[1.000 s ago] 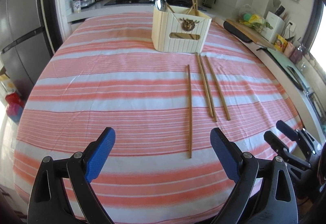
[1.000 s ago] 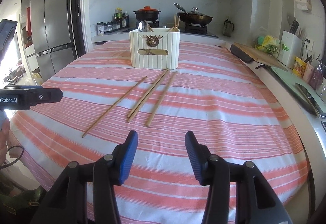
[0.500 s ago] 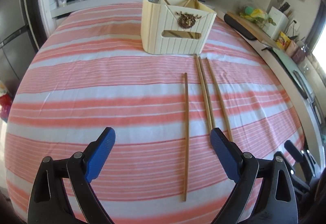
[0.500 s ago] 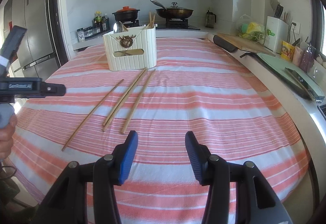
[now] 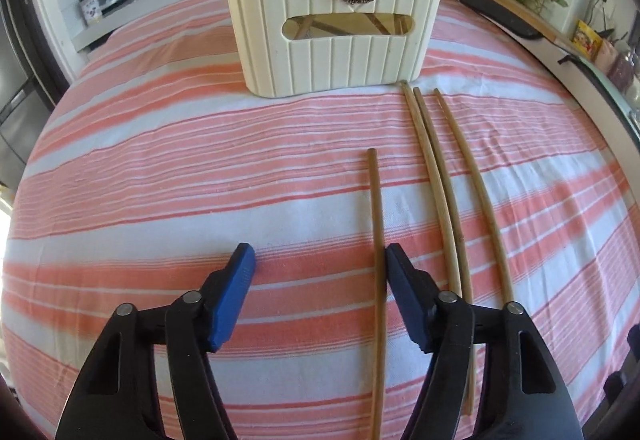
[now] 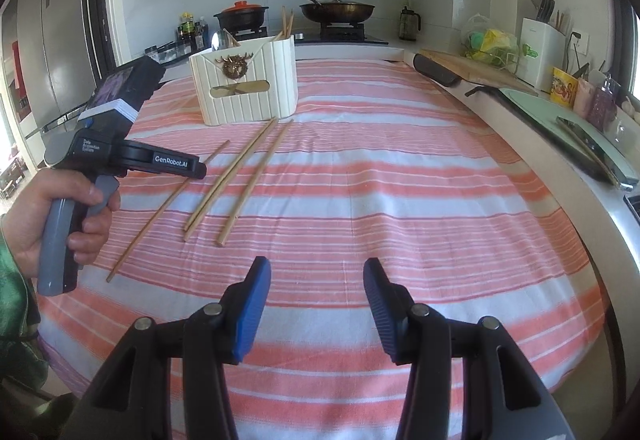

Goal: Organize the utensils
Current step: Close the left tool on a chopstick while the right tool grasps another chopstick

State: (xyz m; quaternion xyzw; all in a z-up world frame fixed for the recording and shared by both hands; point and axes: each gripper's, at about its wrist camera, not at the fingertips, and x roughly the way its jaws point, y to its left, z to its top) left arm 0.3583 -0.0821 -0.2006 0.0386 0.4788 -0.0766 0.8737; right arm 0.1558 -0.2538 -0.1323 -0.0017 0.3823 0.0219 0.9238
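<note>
My left gripper (image 5: 320, 268), jaws just narrowed but apart, straddles the leftmost thin wooden chopstick (image 5: 377, 240); my right gripper (image 6: 316, 284) hangs apart near the table edge.

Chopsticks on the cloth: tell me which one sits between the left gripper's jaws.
The lone chopstick, lying apart to the left of the other three. It runs between the left gripper jaws, which have just been closing, beside the right-hand pad.

pink-striped tablecloth (image 5: 200, 176), cream holder (image 5: 336, 52)
</note>
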